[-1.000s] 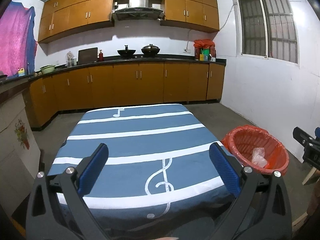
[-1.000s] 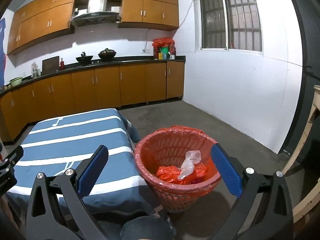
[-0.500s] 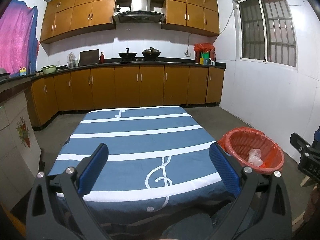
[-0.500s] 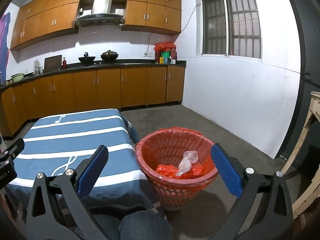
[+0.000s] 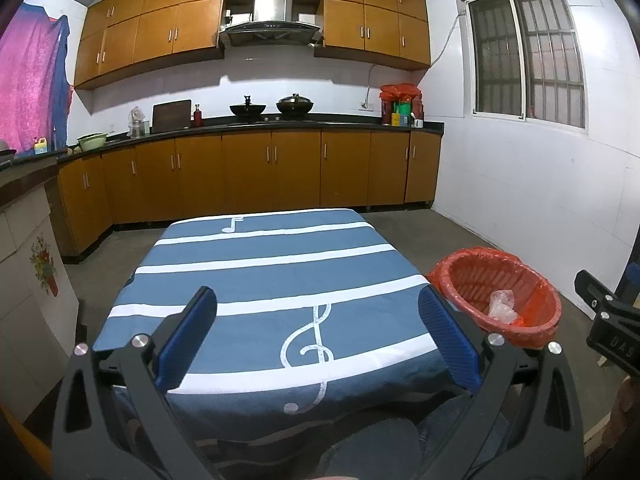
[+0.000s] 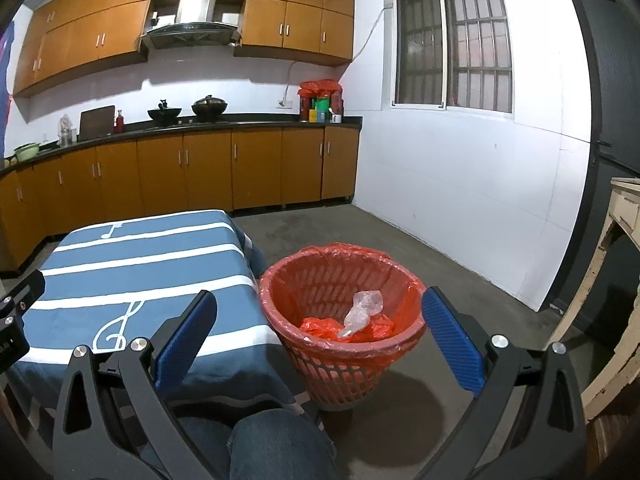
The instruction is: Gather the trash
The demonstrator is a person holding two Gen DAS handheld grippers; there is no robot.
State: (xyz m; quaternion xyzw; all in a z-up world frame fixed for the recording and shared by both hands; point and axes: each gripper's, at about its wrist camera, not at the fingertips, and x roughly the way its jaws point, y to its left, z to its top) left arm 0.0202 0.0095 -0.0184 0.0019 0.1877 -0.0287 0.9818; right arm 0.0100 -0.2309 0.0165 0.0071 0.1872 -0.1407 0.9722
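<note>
Floor (image 6: 400,240) is lying bare and grey between the table (image 5: 280,272) and the white wall, and you are keeping both tools above the table's near edge. Your left gripper (image 5: 318,334) is hanging wide open over the blue striped cloth, nothing between its blue pads (image 5: 188,336). Your right gripper (image 6: 320,336) is also gaping empty, framing the red basket (image 6: 340,364) that is standing on the floor just beside the table's right edge. Crumpled clear plastic (image 6: 362,312) is lying inside it on the red liner. White music notes are showing on the cloth; letters on the right tool's body in the left view are reading something like "DAS". Only the right view is showing your knee (image 6: 276,440) in denim clearly and a pale wooden frame (image 6: 608,280) at the far right; only the left is showing pink fabric (image 5: 28,80) hanging.
</note>
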